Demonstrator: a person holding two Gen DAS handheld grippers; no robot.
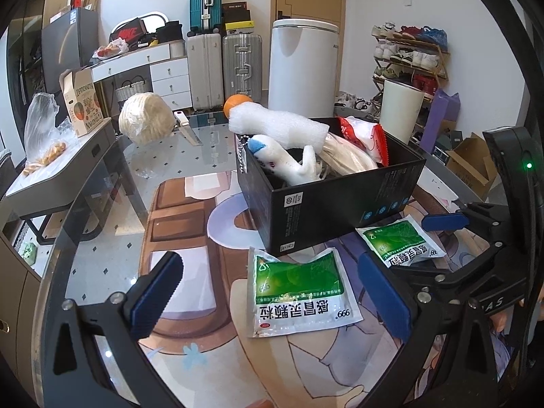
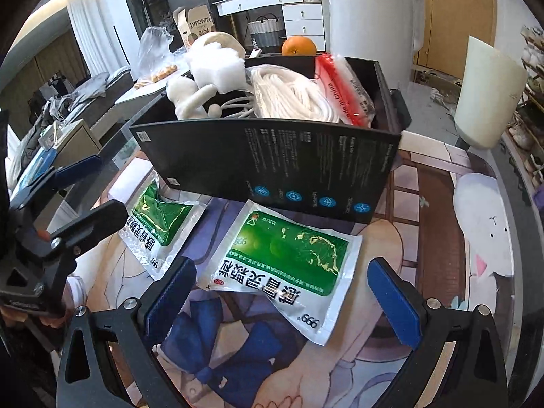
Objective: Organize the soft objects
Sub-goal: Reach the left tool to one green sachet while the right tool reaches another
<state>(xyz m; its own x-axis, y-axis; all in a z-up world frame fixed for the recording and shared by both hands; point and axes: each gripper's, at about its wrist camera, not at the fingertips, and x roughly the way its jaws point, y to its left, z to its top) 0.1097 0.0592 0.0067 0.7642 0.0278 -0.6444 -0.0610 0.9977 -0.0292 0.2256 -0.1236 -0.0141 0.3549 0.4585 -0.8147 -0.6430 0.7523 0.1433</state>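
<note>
Nearest my left claw (image 1: 268, 292) lies a green-and-white packet (image 1: 299, 292) flat on the printed mat (image 1: 190, 224) that covers the glass counter (image 1: 102, 265); the claw stands wide open over it, gripping nothing. My right claw (image 2: 282, 292) is open as well, its blue pads either side of a second green packet (image 2: 289, 258), not touching it as far as I can see. Both packets sit just in front of the black box (image 1: 340, 200), the left one with its top edge against the box's lower corner. Inside the box I see a white foam roll (image 1: 275, 124), a small white plush toy (image 1: 289, 163), a coil of white rope (image 2: 292, 98) and a red-and-white bag (image 1: 365, 136). Behind the box an orange (image 2: 298, 46) rests on the counter.
</note>
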